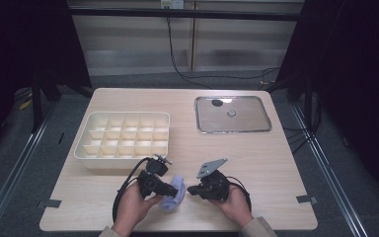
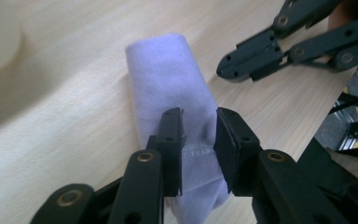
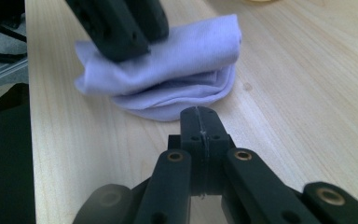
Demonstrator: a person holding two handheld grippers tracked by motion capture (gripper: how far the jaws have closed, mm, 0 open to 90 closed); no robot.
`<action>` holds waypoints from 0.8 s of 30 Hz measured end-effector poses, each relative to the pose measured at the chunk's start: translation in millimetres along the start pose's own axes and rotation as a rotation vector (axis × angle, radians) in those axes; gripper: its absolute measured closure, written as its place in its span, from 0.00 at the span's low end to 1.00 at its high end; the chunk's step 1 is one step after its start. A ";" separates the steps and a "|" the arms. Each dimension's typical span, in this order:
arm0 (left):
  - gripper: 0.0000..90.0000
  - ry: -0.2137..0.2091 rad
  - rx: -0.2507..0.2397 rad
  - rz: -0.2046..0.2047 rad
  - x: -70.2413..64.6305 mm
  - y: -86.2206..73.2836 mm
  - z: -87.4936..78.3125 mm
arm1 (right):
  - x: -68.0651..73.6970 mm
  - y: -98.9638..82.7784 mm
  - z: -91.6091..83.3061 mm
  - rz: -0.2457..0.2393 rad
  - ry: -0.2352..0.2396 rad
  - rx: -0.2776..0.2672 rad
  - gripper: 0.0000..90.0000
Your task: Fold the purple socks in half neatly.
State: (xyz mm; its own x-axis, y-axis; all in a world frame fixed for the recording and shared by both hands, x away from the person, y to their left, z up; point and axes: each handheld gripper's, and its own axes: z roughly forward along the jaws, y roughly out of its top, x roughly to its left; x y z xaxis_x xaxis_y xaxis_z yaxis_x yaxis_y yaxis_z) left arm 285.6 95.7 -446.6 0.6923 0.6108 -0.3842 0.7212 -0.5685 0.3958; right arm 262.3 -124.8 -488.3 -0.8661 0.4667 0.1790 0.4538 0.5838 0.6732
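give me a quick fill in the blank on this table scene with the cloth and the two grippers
1. The left gripper has its jaws on either side of a folded ____ cloth.
2. The right gripper has its jaws ____, with nothing between them.
3. The white organiser box is divided into many small ____.
4. The metal tray lies toward the far ____ of the table.

Missing words: lilac; shut; compartments; right

Pale lilac folded cloth (image 2: 168, 79) with faint white lettering, between the black left gripper (image 2: 198, 135) pads; light wood table (image 1: 256, 153).
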 end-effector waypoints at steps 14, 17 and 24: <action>0.66 -0.003 -0.019 -0.071 18.3 -0.2 -14.7 | 5.5 -0.1 1.4 -0.019 0.010 0.008 1.00; 0.64 -0.002 -0.021 -0.088 21.9 -1.9 -13.8 | 5.6 -0.3 1.8 -0.016 0.007 0.013 1.00; 0.60 -0.007 -0.017 -0.115 28.1 -4.5 -10.4 | 6.3 -0.6 3.8 -0.022 0.013 0.013 1.00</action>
State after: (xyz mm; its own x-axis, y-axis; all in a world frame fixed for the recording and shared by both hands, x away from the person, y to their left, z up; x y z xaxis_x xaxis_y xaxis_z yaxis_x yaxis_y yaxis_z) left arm 301.6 121.1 -450.5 0.6051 0.6678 -0.4335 0.7955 -0.4852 0.3629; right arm 257.3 -119.7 -490.3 -0.8786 0.4448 0.1738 0.4372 0.6029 0.6674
